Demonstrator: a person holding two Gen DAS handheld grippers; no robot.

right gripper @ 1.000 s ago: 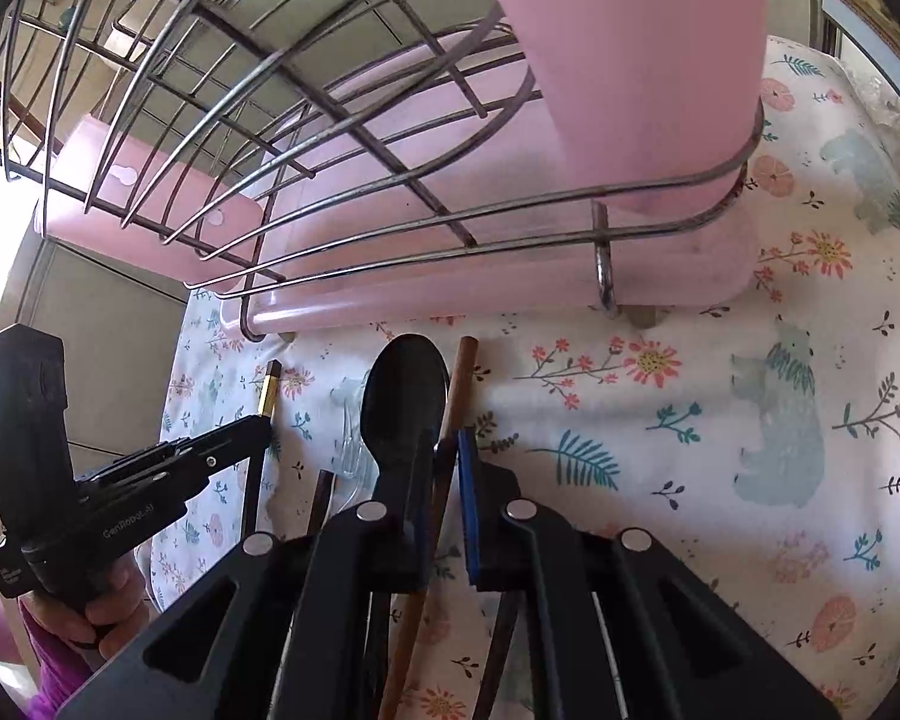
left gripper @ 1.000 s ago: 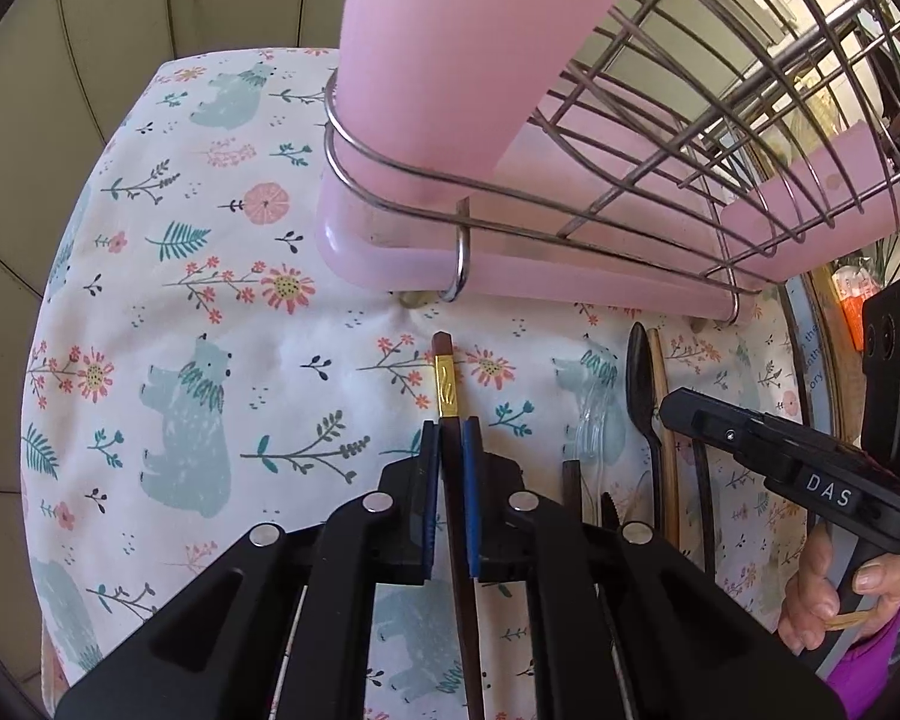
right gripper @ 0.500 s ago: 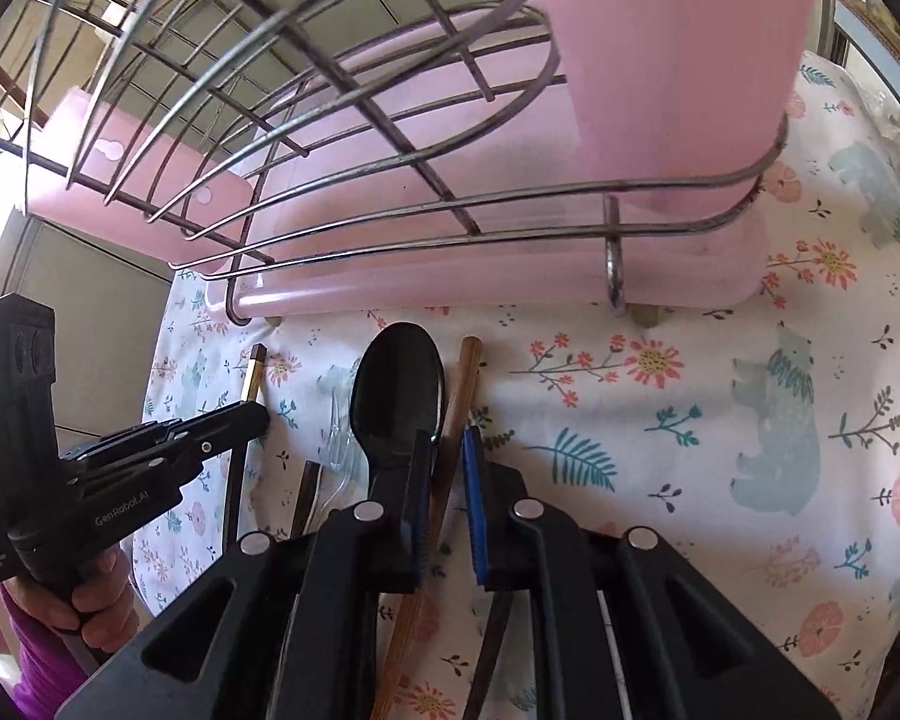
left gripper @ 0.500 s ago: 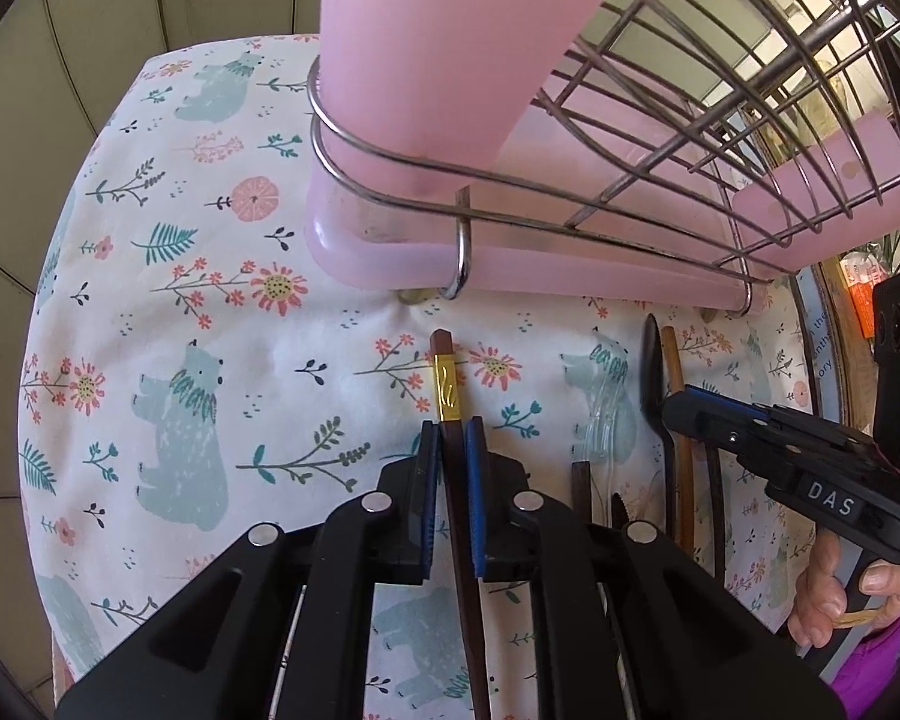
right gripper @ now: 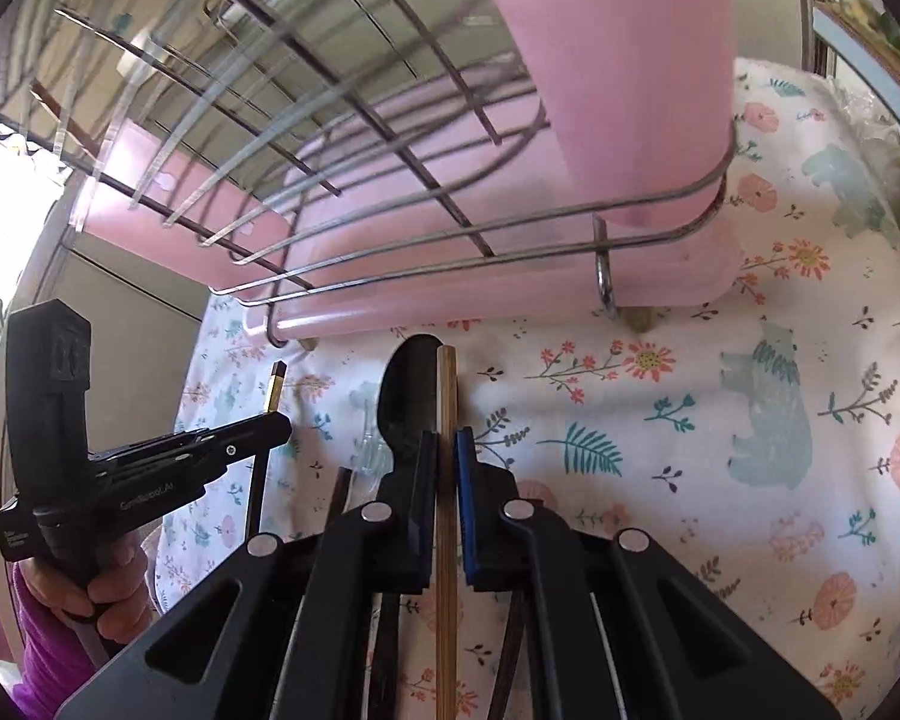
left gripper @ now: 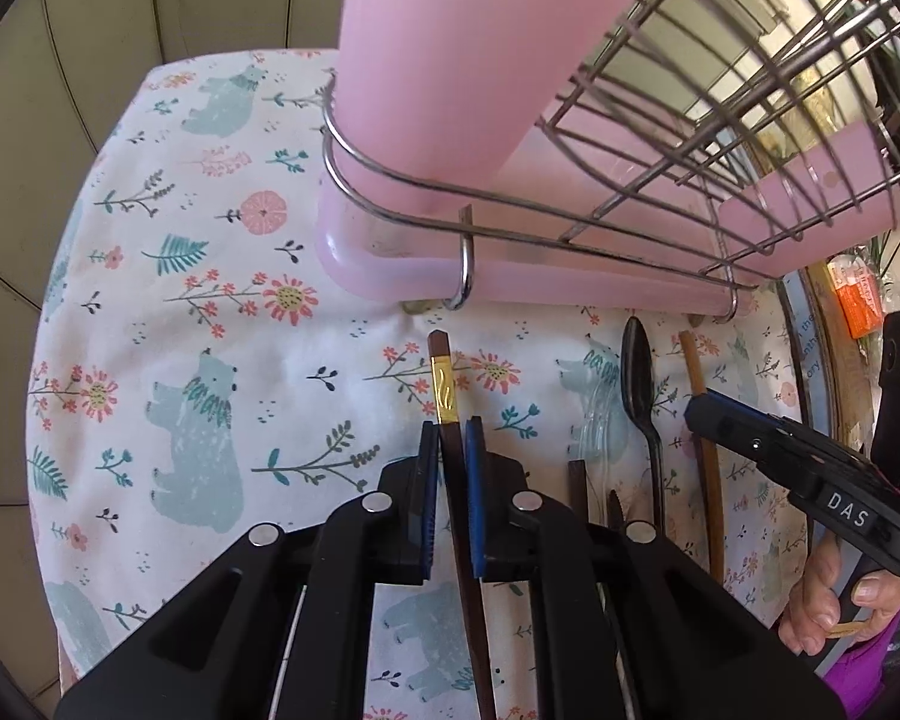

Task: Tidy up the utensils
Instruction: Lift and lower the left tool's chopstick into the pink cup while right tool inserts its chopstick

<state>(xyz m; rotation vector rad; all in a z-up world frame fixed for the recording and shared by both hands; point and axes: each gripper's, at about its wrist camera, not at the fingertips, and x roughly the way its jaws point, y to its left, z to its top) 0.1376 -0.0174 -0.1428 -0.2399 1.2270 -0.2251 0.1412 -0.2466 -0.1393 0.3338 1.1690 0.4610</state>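
Before rack (left gripper: 570,240): left gripper (left gripper: 450,438) clamps dark chopstick (left gripper: 444,396), level.

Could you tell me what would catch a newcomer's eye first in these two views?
Probably the tall pink holder hung on the wire dish rack, looming over a bear-and-flower tablecloth. Below it, each set of tongs frames a chopstick: the left tongs a dark gold-banded chopstick, the right tongs a light wooden chopstick beside a black spoon.
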